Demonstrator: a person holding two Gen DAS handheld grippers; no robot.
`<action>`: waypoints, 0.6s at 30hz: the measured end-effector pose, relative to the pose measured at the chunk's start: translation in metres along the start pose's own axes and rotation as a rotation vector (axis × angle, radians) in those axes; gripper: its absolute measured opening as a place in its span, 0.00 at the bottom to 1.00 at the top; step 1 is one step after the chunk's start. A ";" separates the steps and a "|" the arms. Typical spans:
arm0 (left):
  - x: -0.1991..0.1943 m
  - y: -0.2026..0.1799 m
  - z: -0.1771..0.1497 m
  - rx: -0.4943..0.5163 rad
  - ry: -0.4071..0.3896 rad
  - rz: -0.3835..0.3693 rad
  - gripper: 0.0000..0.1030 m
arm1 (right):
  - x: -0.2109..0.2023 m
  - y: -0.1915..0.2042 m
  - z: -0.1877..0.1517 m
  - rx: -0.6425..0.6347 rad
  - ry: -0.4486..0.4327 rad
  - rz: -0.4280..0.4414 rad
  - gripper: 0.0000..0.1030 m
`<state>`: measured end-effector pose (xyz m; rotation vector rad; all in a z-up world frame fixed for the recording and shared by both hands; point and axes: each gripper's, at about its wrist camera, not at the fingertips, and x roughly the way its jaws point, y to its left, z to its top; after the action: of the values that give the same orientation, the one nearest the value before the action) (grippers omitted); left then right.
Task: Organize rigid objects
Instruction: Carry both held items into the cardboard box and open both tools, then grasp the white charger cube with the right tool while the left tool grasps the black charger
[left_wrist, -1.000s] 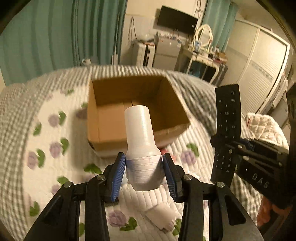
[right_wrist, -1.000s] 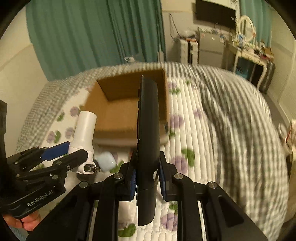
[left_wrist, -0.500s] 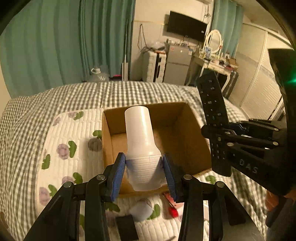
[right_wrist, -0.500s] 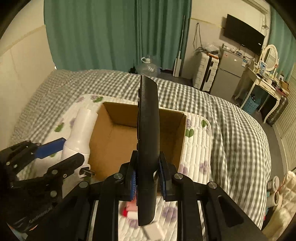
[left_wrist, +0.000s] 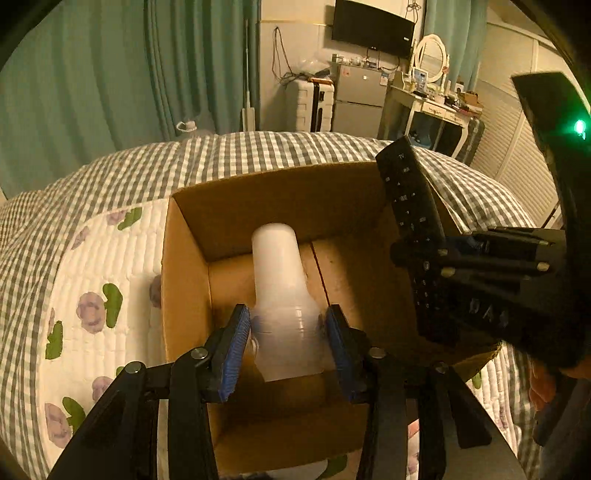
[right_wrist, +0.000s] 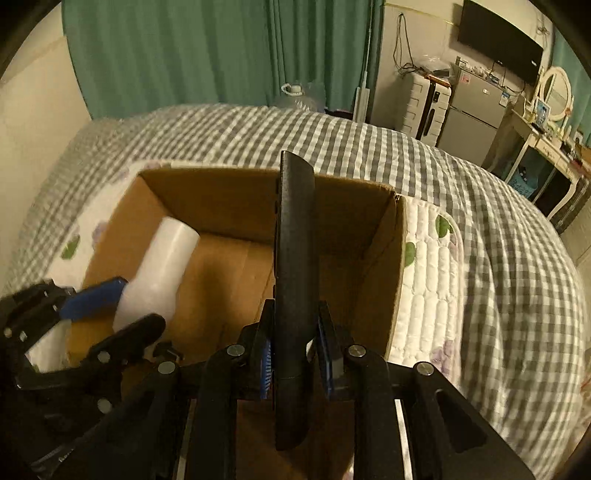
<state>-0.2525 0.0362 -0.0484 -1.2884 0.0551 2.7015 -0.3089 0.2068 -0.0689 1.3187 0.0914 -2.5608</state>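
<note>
An open cardboard box (left_wrist: 184, 280) sits on the bed; it also shows in the right wrist view (right_wrist: 391, 258). My left gripper (left_wrist: 288, 336) is over the box's left half with its jaws a little apart from the white plastic bottle-shaped piece (left_wrist: 282, 291) between them; the piece looks blurred. It also shows in the right wrist view (right_wrist: 162, 266). My right gripper (right_wrist: 295, 350) is shut on a black TV remote (right_wrist: 295, 258), held upright over the box's right half. The remote also shows in the left wrist view (left_wrist: 413, 206).
The bed has a grey checked blanket (right_wrist: 480, 206) and a white quilt with purple flowers (left_wrist: 85, 288). Beyond the bed stand green curtains (right_wrist: 184, 55), a small fridge (right_wrist: 469, 118), a dressing table with a mirror (left_wrist: 432, 96) and a wall TV (left_wrist: 373, 27).
Both grippers moved forward and down over the box. The left jaws have opened slightly off the white piece, which now looks blurred. The remote stays gripped.
</note>
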 end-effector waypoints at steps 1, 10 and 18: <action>-0.002 -0.001 0.000 -0.002 0.001 0.001 0.64 | -0.004 -0.003 0.001 0.021 -0.012 0.013 0.35; -0.080 0.005 -0.011 -0.039 -0.071 0.022 0.86 | -0.098 0.006 -0.006 -0.010 -0.101 -0.105 0.61; -0.190 0.016 -0.049 -0.066 -0.210 -0.023 1.00 | -0.206 0.040 -0.059 -0.039 -0.203 -0.188 0.91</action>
<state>-0.0993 -0.0062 0.0670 -1.0074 -0.0726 2.8227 -0.1375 0.2199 0.0658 1.0752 0.2355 -2.8184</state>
